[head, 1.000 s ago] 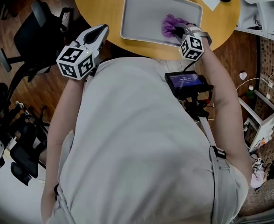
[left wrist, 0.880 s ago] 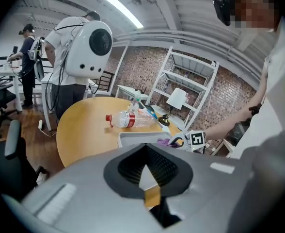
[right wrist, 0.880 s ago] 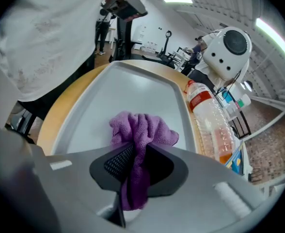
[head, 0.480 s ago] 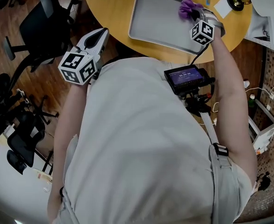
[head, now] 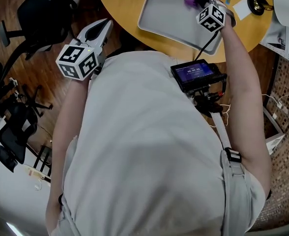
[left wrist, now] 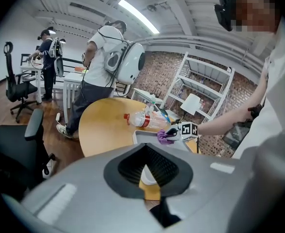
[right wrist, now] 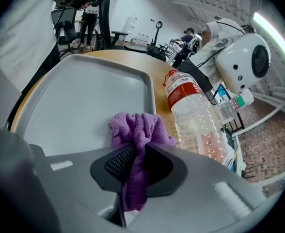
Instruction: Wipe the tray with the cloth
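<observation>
Two tools: the right tool [right wrist: 136, 152] pinches the cloth [right wrist: 137, 129] at the tray [right wrist: 84, 96] edge to wipe, while the left tool [left wrist: 145, 148] idles closed and empty.

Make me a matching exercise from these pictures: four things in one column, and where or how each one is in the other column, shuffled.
1. cloth
2. tray
3. bottle
4. left tongs

A. lying on its side on the table
B. shut, empty, away from the tray
C. purple, clamped in the right tongs
D. grey, flat on the table

Pairs: 1-C, 2-D, 3-A, 4-B.
</observation>
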A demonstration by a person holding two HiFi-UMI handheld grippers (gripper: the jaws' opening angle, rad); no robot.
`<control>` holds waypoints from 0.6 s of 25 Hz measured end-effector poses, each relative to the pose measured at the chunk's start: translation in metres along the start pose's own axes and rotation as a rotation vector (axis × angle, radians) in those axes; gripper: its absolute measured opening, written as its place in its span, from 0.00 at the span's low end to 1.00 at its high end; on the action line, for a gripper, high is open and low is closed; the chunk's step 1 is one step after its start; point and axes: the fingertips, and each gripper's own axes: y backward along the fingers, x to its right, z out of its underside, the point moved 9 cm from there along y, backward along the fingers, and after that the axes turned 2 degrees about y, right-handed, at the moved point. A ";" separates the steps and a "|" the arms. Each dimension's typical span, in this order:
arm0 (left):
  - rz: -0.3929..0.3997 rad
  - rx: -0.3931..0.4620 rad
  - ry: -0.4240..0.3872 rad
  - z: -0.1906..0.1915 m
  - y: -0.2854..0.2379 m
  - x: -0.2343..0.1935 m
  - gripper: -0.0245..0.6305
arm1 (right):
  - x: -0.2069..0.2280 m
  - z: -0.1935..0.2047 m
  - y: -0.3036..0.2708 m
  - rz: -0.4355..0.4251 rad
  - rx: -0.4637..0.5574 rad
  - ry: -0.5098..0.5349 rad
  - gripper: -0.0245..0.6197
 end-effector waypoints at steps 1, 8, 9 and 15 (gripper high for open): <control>-0.001 0.002 0.005 0.001 -0.002 -0.001 0.04 | 0.000 0.001 -0.001 -0.002 -0.004 -0.027 0.13; 0.058 -0.010 -0.003 -0.001 -0.023 -0.001 0.04 | -0.033 -0.002 0.003 -0.028 0.001 -0.094 0.12; 0.067 -0.014 -0.005 -0.002 -0.025 -0.001 0.04 | -0.042 -0.004 0.005 -0.033 0.019 -0.095 0.12; 0.128 -0.046 -0.038 -0.007 -0.042 0.002 0.04 | -0.098 -0.008 0.021 -0.050 0.093 -0.104 0.12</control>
